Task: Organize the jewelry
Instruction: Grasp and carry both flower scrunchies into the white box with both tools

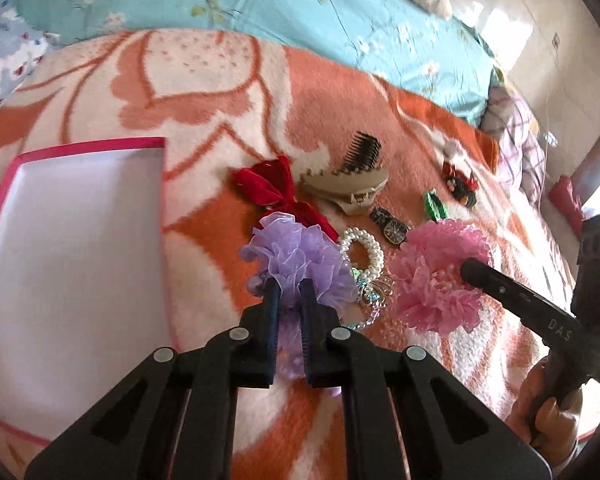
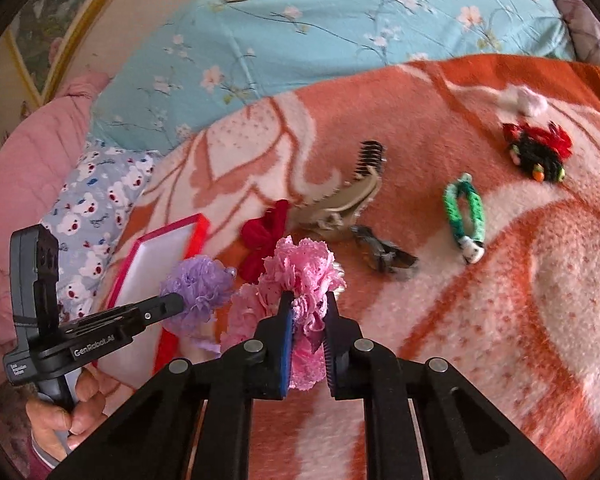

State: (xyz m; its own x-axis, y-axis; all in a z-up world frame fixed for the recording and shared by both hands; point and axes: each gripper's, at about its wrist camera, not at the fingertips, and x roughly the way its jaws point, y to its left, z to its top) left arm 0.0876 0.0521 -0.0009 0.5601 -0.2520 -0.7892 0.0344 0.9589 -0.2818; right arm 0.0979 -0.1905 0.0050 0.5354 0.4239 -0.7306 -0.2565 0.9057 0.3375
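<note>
- Pink-rimmed white box (image 1: 80,240) lies open at the left on the orange blanket (image 1: 220,100) of the bed.
- Purple ruffled scrunchie (image 1: 300,256) is pinched in the left claw (image 1: 290,292), just right of the box.
- Pearl bracelet (image 1: 360,252) lies between both scrunchies.
- Pink ruffled scrunchie (image 2: 304,272) is pinched in the right claw (image 2: 308,304).
- Green hair tie (image 2: 466,216) lies farther right.

An orange-and-white blanket (image 1: 228,92) lies beside a turquoise floral sheet (image 1: 300,4) and bear-print pillow (image 2: 96,208).
</note>
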